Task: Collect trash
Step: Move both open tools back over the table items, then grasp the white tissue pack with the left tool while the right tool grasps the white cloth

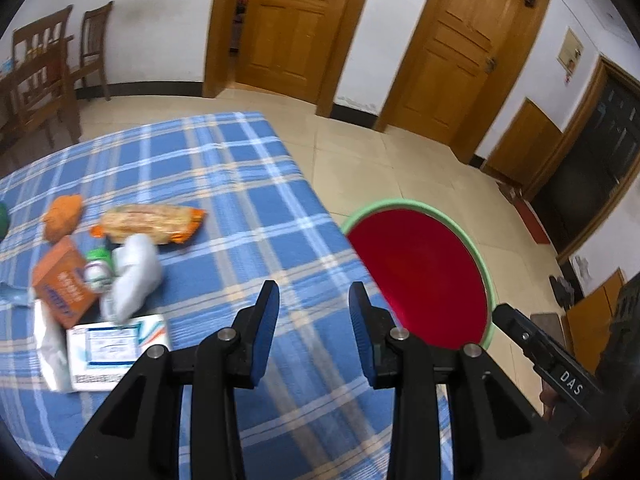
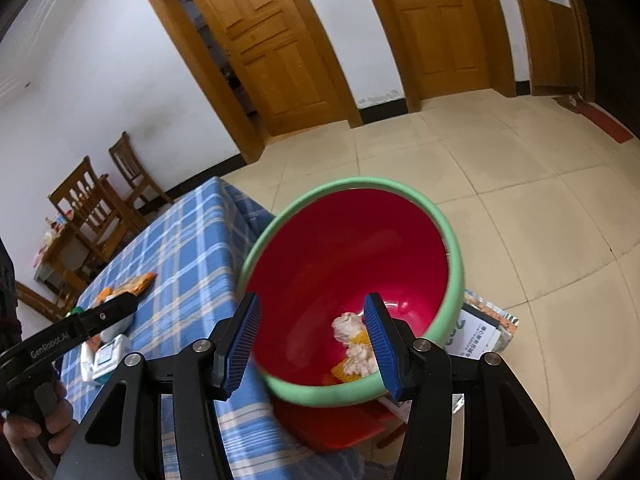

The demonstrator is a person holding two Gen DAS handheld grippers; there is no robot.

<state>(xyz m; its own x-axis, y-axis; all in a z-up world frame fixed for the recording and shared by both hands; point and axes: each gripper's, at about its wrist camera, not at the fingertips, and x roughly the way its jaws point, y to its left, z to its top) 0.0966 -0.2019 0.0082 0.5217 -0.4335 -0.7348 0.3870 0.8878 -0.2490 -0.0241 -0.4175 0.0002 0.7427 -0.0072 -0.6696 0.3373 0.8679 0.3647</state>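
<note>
A red bin with a green rim [image 2: 452, 264] stands beside the table's right edge; crumpled tissue and orange scraps [image 2: 354, 340] lie at its bottom. My right gripper [image 2: 312, 344] is open and empty above the bin's near rim. My left gripper [image 1: 314, 328] is open and empty over the blue plaid tablecloth [image 1: 248, 184]. The bin also shows in the left wrist view [image 1: 420, 272]. Trash lies on the table to the left: an orange snack bag [image 1: 152, 222], a white crumpled wrapper [image 1: 134, 276], an orange box [image 1: 64, 280], a white carton [image 1: 112, 344], an orange peel [image 1: 64, 216].
Wooden chairs [image 1: 44, 76] stand at the far left by the wall. Wooden doors [image 1: 288, 28] line the far wall across a tiled floor. A box with printed paper [image 2: 484, 332] lies on the floor beside the bin. A small green-capped bottle [image 1: 98, 268] lies among the trash.
</note>
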